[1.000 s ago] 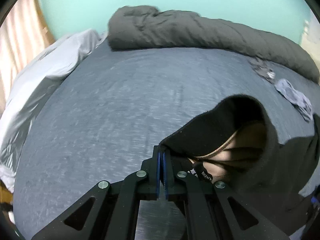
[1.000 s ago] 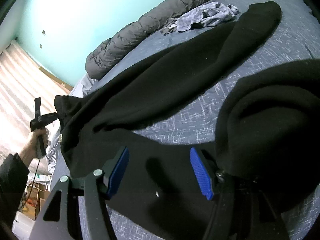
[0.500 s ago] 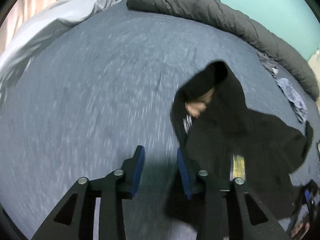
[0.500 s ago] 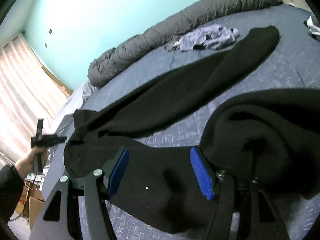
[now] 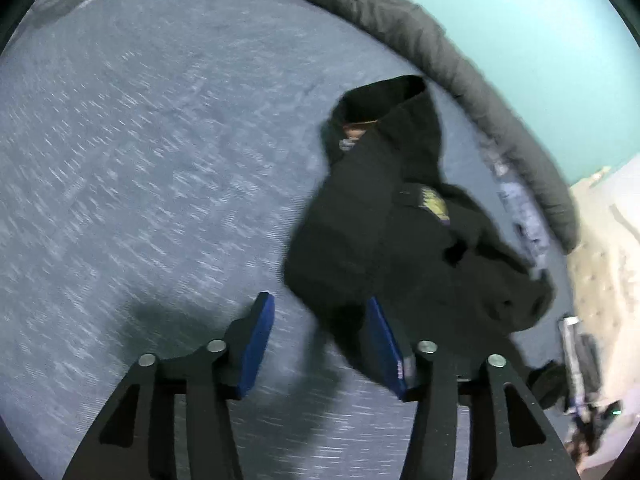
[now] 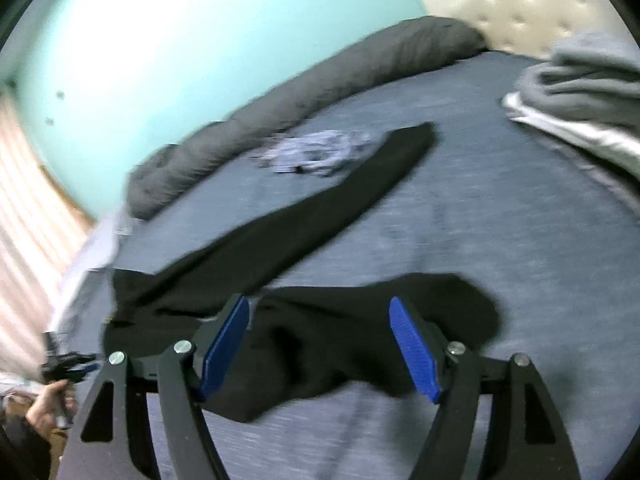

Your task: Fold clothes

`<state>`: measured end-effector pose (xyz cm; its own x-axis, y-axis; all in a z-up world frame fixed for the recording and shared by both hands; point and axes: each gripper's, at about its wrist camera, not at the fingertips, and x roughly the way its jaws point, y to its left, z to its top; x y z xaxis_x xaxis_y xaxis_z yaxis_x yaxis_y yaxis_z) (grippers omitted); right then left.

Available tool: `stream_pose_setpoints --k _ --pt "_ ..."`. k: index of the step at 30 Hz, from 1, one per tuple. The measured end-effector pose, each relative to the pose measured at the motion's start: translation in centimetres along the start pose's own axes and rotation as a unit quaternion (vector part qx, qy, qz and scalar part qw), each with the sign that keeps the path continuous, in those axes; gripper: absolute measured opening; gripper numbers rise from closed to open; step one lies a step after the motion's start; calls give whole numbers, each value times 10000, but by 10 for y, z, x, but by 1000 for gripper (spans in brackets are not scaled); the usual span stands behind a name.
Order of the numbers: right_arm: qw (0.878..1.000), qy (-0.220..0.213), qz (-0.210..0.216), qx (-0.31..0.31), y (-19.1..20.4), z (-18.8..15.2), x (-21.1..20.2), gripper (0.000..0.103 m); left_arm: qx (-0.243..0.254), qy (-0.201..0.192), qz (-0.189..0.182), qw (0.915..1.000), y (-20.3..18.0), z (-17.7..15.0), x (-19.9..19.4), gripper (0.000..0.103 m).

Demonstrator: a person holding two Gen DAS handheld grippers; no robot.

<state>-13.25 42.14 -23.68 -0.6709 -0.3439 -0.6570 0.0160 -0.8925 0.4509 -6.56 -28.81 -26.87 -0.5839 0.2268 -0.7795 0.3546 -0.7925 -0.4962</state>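
Black hoodie [image 5: 404,240]: lies crumpled on the bed [image 5: 140,160], hood end toward the rolled grey duvet [image 5: 440,52], a yellow patch showing on its front. One sleeve [image 6: 320,200] stretches flat across the bed away from the hoodie's bulk, its cuff toward the duvet; the other part is bunched near the bed's front.

Left gripper [image 5: 320,344]: released, blue pads spread apart, nothing between them; hangs over the bed just beside the hoodie's near edge, the right-hand pad overlapping the black cloth in view.

Right gripper [image 6: 320,344]: released, blue pads wide apart, poised above the hoodie's bunched part; whether it touches the cloth cannot be told.

Small patterned grey garment [image 6: 316,152]: crumpled on the bed between the hoodie's sleeve cuff and the duvet.

Folded grey and white cloths [image 6: 580,92]: stacked at the bed's edge, well apart from the hoodie, near the tufted cream headboard [image 6: 528,4].

Person's hand [image 6: 52,400]: beside the hoodie's far end, holding the other gripper's handle.
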Motion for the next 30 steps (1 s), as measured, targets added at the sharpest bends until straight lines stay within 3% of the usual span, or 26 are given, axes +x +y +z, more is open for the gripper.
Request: stream_pose_setpoints --k 3,8,14,16,18,21,23,25,30 --pt "9994 71 -313 127 -25 8 -13 75 -133 93 -61 9999 -3 -4 9 65" --pt "9933 232 -512 1007 -72 3 -2 75 -481 67 -185 9987 -1 -6 21 69" --pt "9819 546 -197 1801 -98 -7 25 75 -521 -93 -205 9984 1 5 32 67" --pt "9812 573 -227 1831 -98 -7 32 75 -556 -88 -208 9982 1 9 39 57" --pt "9816 621 -147 1801 -95 -7 41 75 -539 -80 -231 9982 1 11 42 37" --pt "9815 664 135 1792 -93 -6 49 61 -382 -91 -309 9988 -5 15 43 19" --pt "9828 709 295 1679 -89 -5 52 34 -280 -278 -215 9990 -10 17 35 14" --pt "9864 712 289 1454 -82 -1 50 15 -215 -489 -151 9985 -15 20 22 12" --pt "9940 440 330 947 -66 20 22 9 -98 -865 -414 9953 -28 35 -18 9"
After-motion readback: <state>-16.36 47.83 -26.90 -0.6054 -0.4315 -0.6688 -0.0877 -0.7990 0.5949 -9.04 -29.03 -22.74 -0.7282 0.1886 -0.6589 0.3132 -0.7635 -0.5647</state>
